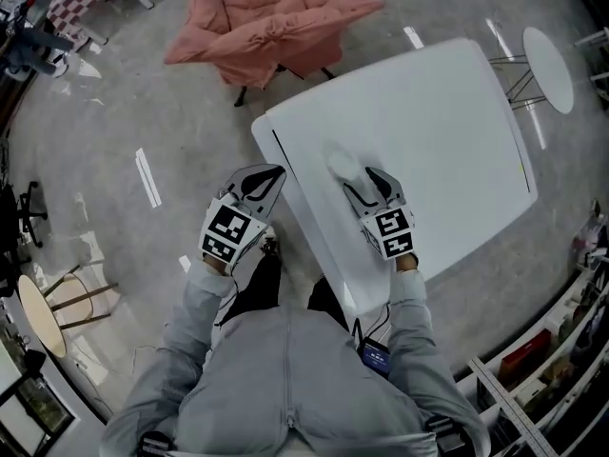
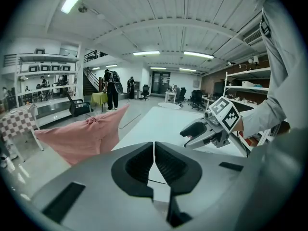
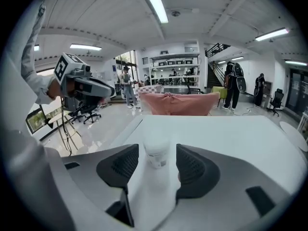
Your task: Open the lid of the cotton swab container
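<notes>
Right gripper (image 1: 365, 181) spread wide, cotton swab container (image 3: 157, 153) between its jaws untouched, left gripper (image 2: 154, 153) pressed together, empty, container blurred, lid hard to make out.

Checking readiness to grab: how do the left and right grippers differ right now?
The left gripper is shut; the right gripper is open. The left gripper has nothing between its jaws; the right gripper frames the container between its jaws without touching it. The left gripper hangs beside the table's edge; the right gripper is over the table. Both share the same grey design.
</notes>
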Motion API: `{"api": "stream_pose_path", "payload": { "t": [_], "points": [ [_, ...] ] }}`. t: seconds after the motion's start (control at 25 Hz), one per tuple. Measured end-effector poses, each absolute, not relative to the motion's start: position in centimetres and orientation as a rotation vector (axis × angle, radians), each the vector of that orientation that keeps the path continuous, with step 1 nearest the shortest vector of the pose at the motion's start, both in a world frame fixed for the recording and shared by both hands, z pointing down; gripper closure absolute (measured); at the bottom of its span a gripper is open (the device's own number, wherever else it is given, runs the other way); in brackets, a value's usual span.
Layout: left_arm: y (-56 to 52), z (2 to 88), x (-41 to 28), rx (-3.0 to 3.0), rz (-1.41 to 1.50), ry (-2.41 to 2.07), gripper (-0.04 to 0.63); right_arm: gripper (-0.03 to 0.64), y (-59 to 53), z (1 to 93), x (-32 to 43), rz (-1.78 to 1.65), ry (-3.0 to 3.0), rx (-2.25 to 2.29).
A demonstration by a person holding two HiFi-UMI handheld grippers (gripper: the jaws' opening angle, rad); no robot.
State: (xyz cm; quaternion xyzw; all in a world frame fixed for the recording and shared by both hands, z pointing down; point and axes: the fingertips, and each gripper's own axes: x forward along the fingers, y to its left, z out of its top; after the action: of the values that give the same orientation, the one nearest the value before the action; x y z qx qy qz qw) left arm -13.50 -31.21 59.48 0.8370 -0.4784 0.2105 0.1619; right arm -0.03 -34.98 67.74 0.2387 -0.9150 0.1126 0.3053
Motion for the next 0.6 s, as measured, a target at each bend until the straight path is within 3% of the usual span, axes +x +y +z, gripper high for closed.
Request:
{"api": "stream_pose_path", "payload": {
  "t": [0.6],
  "points": [
    [-31.8,63.3,-14.1,2.379,0.657,-1.300,0.571,0.365,-36.6,72.4,-2.9,0.299,-2.430,0.537]
  ]
}}
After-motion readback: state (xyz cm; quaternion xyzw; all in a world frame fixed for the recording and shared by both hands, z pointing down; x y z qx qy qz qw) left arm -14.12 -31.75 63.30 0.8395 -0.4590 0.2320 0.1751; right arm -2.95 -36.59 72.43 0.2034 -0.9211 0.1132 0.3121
